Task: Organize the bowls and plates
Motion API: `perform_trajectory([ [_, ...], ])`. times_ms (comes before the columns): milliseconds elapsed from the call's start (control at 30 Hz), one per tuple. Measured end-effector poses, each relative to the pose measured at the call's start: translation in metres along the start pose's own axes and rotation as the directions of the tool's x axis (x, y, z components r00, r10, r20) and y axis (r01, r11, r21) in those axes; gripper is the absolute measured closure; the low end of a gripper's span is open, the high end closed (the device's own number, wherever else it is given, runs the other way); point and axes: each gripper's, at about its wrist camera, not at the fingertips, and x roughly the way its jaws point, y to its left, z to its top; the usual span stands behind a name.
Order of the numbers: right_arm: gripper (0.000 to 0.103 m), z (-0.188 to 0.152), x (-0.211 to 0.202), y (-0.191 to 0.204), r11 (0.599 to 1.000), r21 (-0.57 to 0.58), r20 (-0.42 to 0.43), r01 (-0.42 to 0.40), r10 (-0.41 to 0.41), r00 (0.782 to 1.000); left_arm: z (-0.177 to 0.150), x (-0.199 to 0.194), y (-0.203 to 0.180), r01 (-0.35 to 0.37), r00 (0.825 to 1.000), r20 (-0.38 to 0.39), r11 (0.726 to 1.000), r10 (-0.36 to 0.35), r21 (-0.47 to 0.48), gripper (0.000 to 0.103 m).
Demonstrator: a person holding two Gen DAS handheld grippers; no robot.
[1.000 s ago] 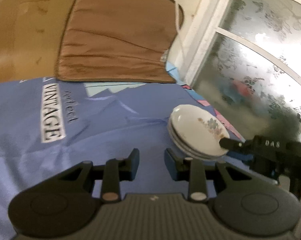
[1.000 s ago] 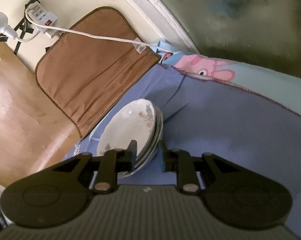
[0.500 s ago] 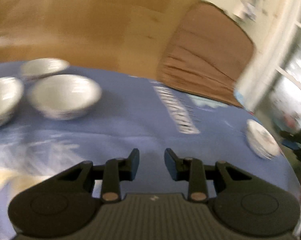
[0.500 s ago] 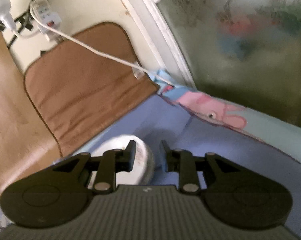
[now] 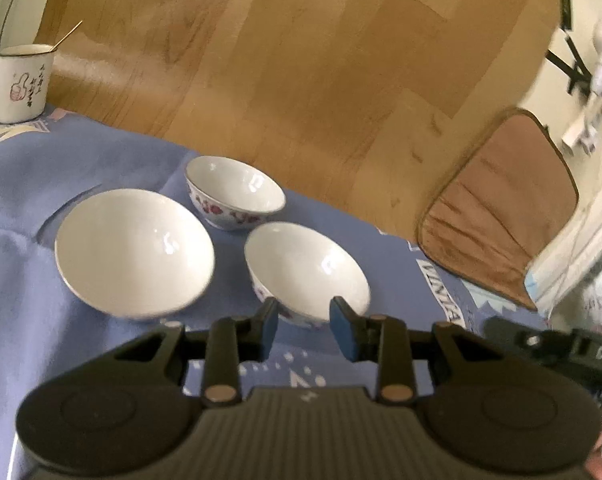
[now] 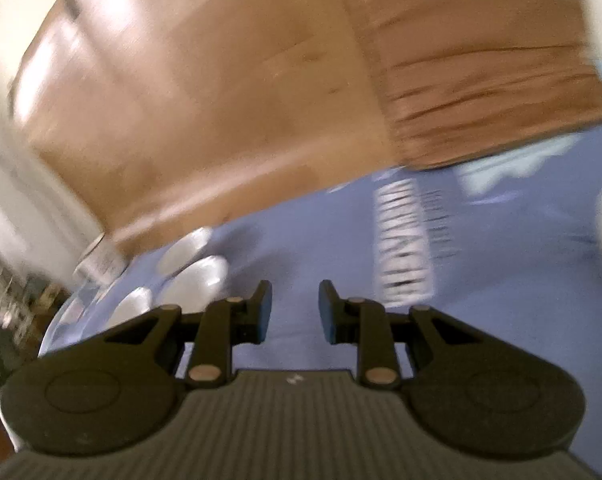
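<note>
- Cloth first: blue printed cloth covers the bench and lies rumpled under the bowls, so a bowl dragged rather than lifted could catch a fold and tip.
- Wide plain white ceramic bowl sits on the left of the group, just beside its neighbours; swinging another bowl past it could knock rim against rim and chip the china.
- White ceramic bowl with red flowers on its side is the nearest one, right ahead of the left hand-held gripper, whose jaws stand apart and empty. I judge it the likely next pick; a pinch on the thin glazed rim could slip, and the bowl would drop.
- Smaller white flowered bowl stands behind, close to the cloth's far edge; a shove from the front could push it towards the wooden floor.
- Right hand-held gripper also hangs open with nothing in it; its view is badly blurred, the bowls only pale smears at its left, so a reach now might misjudge and bump something.
- White enamel mug with a stick in it stands well apart at the far left, safe unless an arm sweeps wide.
</note>
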Motion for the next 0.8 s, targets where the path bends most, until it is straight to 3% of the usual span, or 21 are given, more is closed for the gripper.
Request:
perform_trajectory([
  [167, 0.074, 0.010, 0.044, 0.031, 0.999, -0.040, -0.054, -0.010, 0.008, 0.999, 0.003, 0.013, 0.020, 0.009, 1.000, 0.012, 0.996, -0.008, -0.087, 0.067],
  [433, 0.075, 0.014, 0.087, 0.050, 0.998, -0.060, -0.100, 0.003, -0.009, 0.995, 0.000, 0.022, 0.013, -0.063, 0.997, 0.055, 0.998, 0.063, 0.009, 0.070],
  [633, 0.089, 0.010, 0.107, 0.053, 0.998, -0.061, -0.124, 0.032, -0.040, 0.991, -0.001, 0.024, 0.014, -0.092, 0.994, 0.053, 0.996, 0.091, 0.014, 0.083],
  [800, 0.092, 0.007, 0.101, 0.052, 0.997, -0.068, -0.106, 0.033, -0.040, 0.994, -0.002, 0.024, 0.017, -0.071, 0.997, 0.023, 0.997, 0.071, -0.004, 0.087],
])
